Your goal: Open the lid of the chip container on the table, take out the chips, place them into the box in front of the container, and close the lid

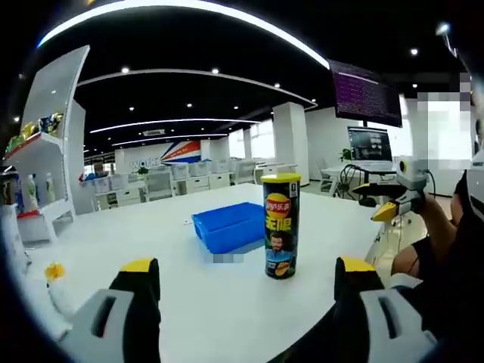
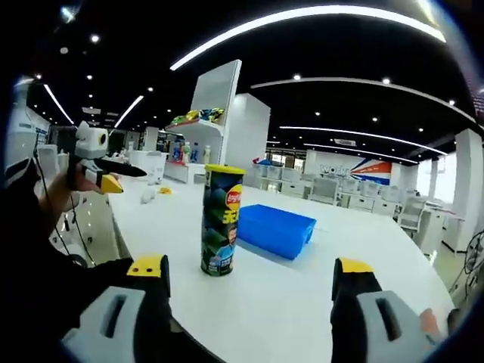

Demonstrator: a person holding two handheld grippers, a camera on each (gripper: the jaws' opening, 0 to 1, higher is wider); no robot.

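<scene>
in the left gripper view, the left gripper [image 1: 248,274] was held low over a white table [image 1: 151,242], its two yellow-tipped jaws spread wide with nothing between them. the chip can [image 1: 281,225] stood upright on the table ahead of the jaws, toward the right one, its yellow lid [image 1: 281,178] seated on top. just beyond the can and to its left lay a blue box [image 1: 229,225], shallow and open, close to the can; whether they touched could not be told. a small yellow object [image 1: 54,271] was seen near the table's left edge. the right gripper [image 1: 393,198] was seen at the right side of this view, raised above the table's edge and well apart from the can; how its jaws stood could not be told from there. white shelves [image 1: 41,162] with bottles stood at the left, and monitors [image 1: 366,94] were mounted at the upper right.

in the right gripper view, the right gripper [image 2: 252,276] was likewise held with its jaws wide and empty. the can [image 2: 221,221] stood upright ahead, nearer the left jaw, lid [image 2: 224,170] on, and the blue box [image 2: 275,229] lay just behind it to the right. the left gripper [image 2: 102,175] was seen at the left, held up beside the table and away from the can.
</scene>
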